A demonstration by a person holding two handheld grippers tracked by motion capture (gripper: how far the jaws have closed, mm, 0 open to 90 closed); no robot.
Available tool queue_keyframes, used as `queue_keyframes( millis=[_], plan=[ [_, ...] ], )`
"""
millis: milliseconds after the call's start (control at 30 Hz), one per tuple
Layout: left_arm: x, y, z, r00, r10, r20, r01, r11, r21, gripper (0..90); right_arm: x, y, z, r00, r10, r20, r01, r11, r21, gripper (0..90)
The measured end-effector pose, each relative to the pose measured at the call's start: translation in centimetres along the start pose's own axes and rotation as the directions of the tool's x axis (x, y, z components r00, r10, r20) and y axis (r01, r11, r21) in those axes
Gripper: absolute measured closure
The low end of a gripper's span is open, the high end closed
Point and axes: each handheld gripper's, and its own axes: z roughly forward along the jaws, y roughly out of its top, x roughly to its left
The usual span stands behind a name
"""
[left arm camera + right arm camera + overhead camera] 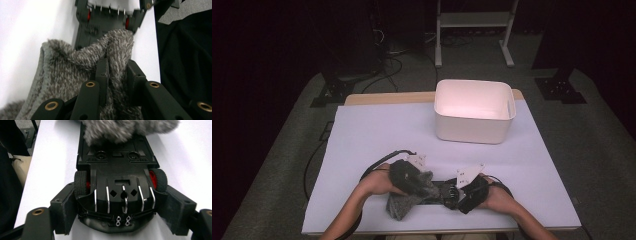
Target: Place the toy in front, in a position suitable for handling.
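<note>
A black toy car with red wheel hubs lies upside down on the white table, near the front edge. My right gripper is shut on the car's end, one jaw against each side by the wheels. A grey fuzzy cloth drapes over the car's other end. My left gripper is shut on a fold of this cloth. In the high view the left gripper and the right gripper face each other over the car, and the cloth hangs toward the front edge.
A white plastic bin stands at the back right of the table. The table's front edge runs just behind the person's forearms. Dark clothing is close on the right in the left gripper view.
</note>
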Motion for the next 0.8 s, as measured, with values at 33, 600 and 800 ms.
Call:
queue_keyframes(
  millis=[33, 600, 800],
  plan=[
    [0.0, 0.0, 0.0, 1.0, 0.0, 0.0, 0.0, 1.0, 0.0, 74.4, 0.0, 0.0, 0.0, 1.0, 0.0, 0.0, 0.0, 1.0, 0.0, 22.9],
    [0.1, -1.3, -0.8, 0.9995, -0.019, -0.025, 0.02, 0.9995, 0.024, 74.2, 0.0, 0.1, 0.0, 1.0, 0.008, 0.0, -0.008, 1.0, -0.006, 22.9],
    [0.1, 2.0, 0.9, 0.999, 0.043, 0.008, -0.043, 0.9986, 0.031, 74.2, 0.0, 0.1, 0.0, 0.9999, 0.011, -0.001, -0.011, 1.0, -0.007, 22.9]
  ],
)
